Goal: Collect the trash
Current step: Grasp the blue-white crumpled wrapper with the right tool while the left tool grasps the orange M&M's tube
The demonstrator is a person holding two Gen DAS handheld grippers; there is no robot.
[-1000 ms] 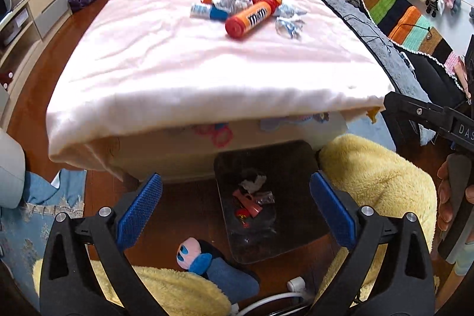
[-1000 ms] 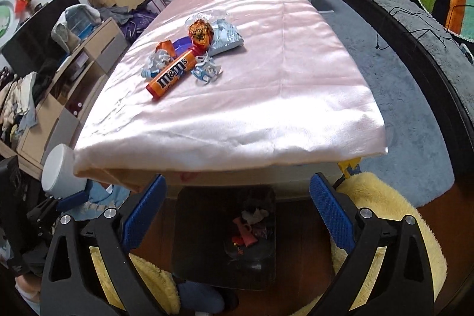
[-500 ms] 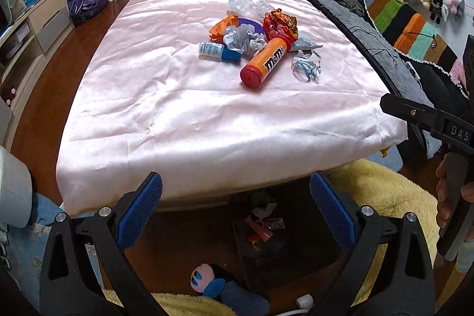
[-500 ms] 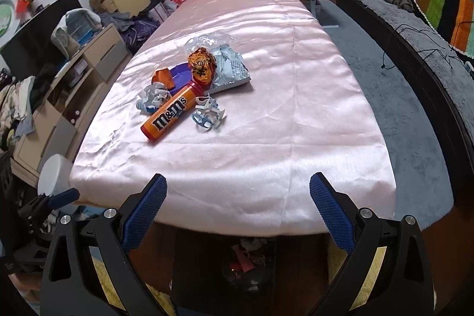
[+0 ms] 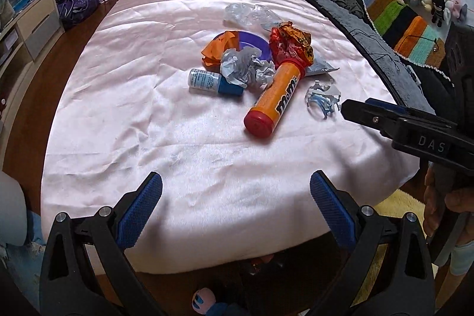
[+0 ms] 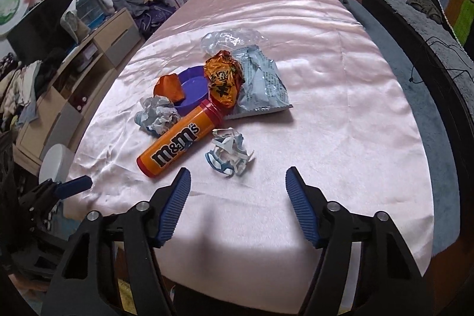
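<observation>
— Trash first: where does it lie against the orange candy tube [image 6: 180, 142]?

— Everything clusters round that tube on the pink tabletop [image 6: 340, 96]. Just right of its near half sits a crumpled blue-and-white wrapper [image 6: 229, 153]. A crumpled grey paper ball [image 6: 158, 114] touches its left side, with a small blue-capped bottle [image 5: 214, 82] just beyond the ball. At the tube's far end stand a red-orange foil wrapper [image 6: 222, 82], a purple dish [image 6: 192, 89], an orange scrap [image 6: 168, 85] and a flat silver packet [image 6: 260, 85]; a clear plastic bag [image 6: 231, 40] lies farther back.

— And the fingers?

— The right gripper [image 6: 237, 191] is closing, about half open, with nothing between its fingers. The blue-and-white wrapper is just ahead of them, and the tube's red cap is near the left finger, not touching. The left gripper [image 5: 234, 206] stands wide open and empty, well short of the tube, over the tabletop's near edge. In the left wrist view the right gripper comes in from the right of the tube, held by a hand [image 5: 444, 206].

— The surroundings?

— Left of the tube's tabletop are a wooden floor and low drawers [image 6: 97, 49]. To its right lie a grey rug and a dark sofa [image 5: 385, 49] with a striped blanket and soft toys. Beyond the far end hang purple curtains.
</observation>
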